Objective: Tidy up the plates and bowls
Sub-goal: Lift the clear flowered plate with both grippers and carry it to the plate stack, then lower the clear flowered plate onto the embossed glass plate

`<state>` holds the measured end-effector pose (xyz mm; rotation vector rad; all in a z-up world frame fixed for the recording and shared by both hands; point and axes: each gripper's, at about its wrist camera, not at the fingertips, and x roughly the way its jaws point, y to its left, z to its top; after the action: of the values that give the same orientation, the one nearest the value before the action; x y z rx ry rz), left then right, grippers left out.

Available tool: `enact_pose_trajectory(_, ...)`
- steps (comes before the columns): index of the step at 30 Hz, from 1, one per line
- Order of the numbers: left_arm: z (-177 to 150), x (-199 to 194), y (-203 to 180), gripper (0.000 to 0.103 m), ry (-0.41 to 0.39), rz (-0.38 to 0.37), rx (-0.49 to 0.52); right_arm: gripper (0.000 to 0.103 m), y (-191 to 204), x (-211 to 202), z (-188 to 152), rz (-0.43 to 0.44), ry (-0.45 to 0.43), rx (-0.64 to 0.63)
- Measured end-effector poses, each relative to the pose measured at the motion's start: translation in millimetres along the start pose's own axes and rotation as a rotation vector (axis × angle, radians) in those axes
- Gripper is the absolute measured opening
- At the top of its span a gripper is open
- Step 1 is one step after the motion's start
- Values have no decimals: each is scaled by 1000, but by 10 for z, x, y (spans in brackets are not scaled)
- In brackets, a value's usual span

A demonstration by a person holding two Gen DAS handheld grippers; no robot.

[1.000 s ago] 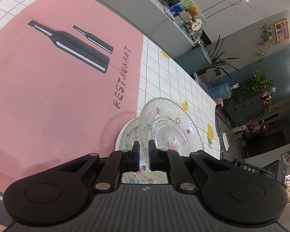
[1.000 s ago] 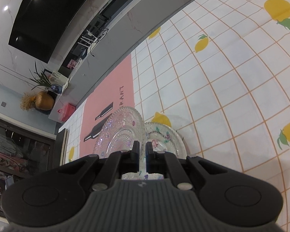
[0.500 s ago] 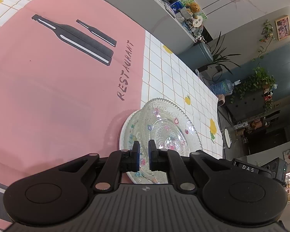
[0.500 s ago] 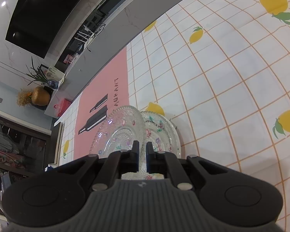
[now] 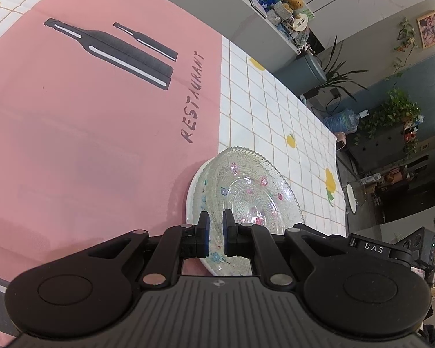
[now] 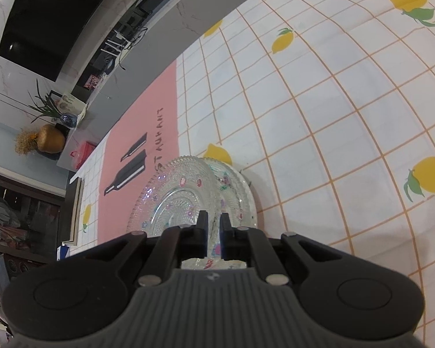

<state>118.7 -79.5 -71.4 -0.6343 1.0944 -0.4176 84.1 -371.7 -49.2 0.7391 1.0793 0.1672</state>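
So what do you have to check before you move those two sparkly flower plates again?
1. Left gripper shut on the near rim of the top glass plate: ok.
2. Right gripper pinching that rim too: ok.
3. Top glass plate lined up over the bottom plate: not ok, the bottom plate sticks out on one side.
4. Top glass plate resting flat on the bottom plate: cannot tell, it looks tilted.
5. Nothing else on the tablecloth near the plates: ok.
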Motion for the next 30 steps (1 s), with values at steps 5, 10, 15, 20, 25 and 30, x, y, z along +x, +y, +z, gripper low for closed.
enact_pose_trajectory(5, -15, 26, 7, 10, 19, 15, 9, 6, 12, 46, -15, -31, 17, -3)
enact_pose_trajectory(10, -25, 58, -37, 10, 23, 37, 27, 7, 2, 83, -21, -63, 23, 0)
enact_pose_trajectory(15, -10, 77, -80, 12, 31, 66, 57, 8, 14, 91, -15, -76, 22, -4)
enact_pose_trajectory(20, -18, 120, -102, 14, 55, 90, 70, 9, 76, 80, -20, -107, 12, -51)
enact_pose_trajectory(25, -52, 122, -116, 14, 53, 101, 85, 13, 201, 90, -36, -156, 3, -149)
enact_pose_trajectory(30, -49, 101, -151, 14, 48, 117, 107, 21, 311, 114, -65, -185, 3, -240)
